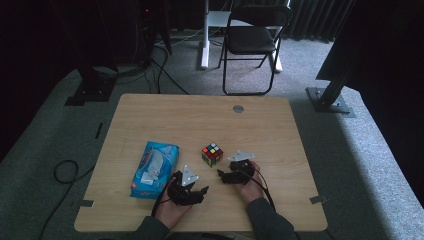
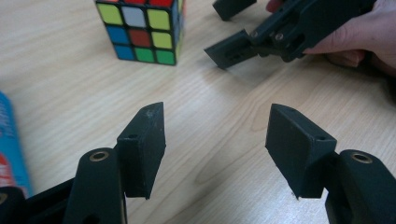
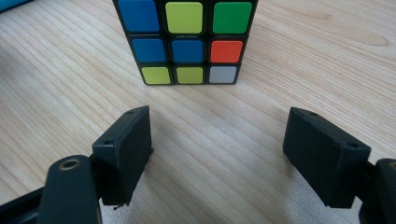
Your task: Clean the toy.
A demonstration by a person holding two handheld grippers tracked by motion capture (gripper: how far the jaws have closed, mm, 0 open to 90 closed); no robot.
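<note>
A scrambled colour cube stands near the middle of the wooden table. My right gripper lies just right of and nearer than the cube, pointing at it. In the right gripper view its jaws stand open, and the cube is a short way ahead, outside them. My left gripper is held near the front edge, angled to the right. Its jaws are open over bare wood, with the cube farther off and the right gripper ahead at the upper right.
A blue wipes pack lies left of the cube, close beside my left hand; its edge borders the left gripper view. A round grommet sits at the table's far edge. A black folding chair stands beyond the table.
</note>
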